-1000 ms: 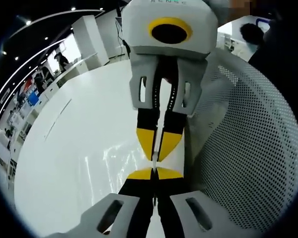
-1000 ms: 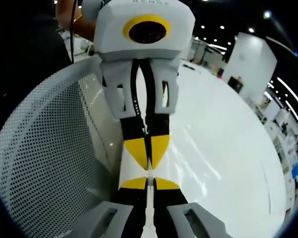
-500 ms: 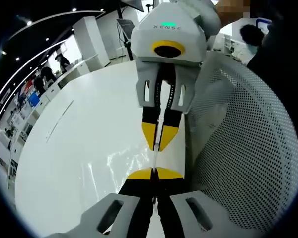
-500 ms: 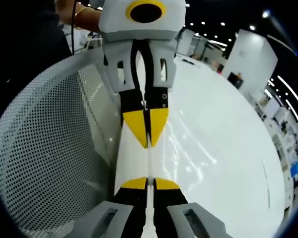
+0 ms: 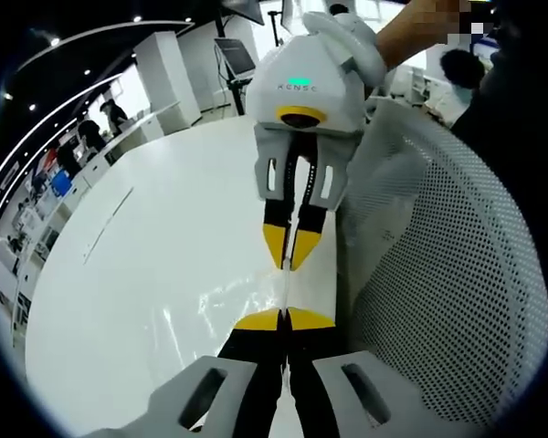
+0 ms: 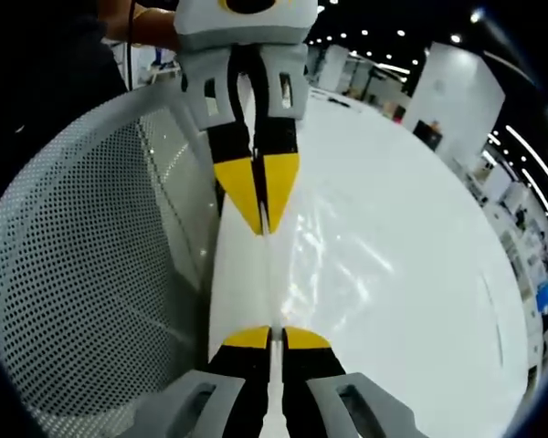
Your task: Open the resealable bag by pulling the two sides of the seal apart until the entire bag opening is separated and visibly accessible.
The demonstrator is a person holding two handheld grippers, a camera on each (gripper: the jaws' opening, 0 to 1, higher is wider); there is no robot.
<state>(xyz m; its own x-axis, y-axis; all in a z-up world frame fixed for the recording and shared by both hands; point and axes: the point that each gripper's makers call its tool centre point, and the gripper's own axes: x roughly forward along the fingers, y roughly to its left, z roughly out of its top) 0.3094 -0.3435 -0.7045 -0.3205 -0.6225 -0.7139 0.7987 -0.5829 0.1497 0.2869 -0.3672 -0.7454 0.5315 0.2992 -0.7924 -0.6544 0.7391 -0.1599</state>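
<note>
A clear resealable bag (image 5: 221, 297) hangs over the white table, showing mostly as glints and a thin taut edge (image 5: 284, 287). My left gripper (image 5: 284, 318) is shut on one side of its top. Facing it from above in the left gripper view, my right gripper (image 5: 287, 261) pinches the other side. In the right gripper view the bag's film (image 6: 321, 245) glistens between my right gripper (image 6: 276, 336), shut on it, and the opposing left gripper (image 6: 260, 224). A short stretch of film spans the gap between the two pairs of yellow tips.
A white perforated mesh basket (image 5: 438, 274) stands close beside both grippers, also seen as a mesh wall (image 6: 91, 274). The white table (image 5: 146, 265) spreads out on the other side. A person's hand (image 5: 411, 27) holds the right gripper. Shelves and people stand far off.
The two grippers have drawn apart: each sees the other farther away and smaller, and the strip of bag between their tips has grown longer. Both stay shut.
</note>
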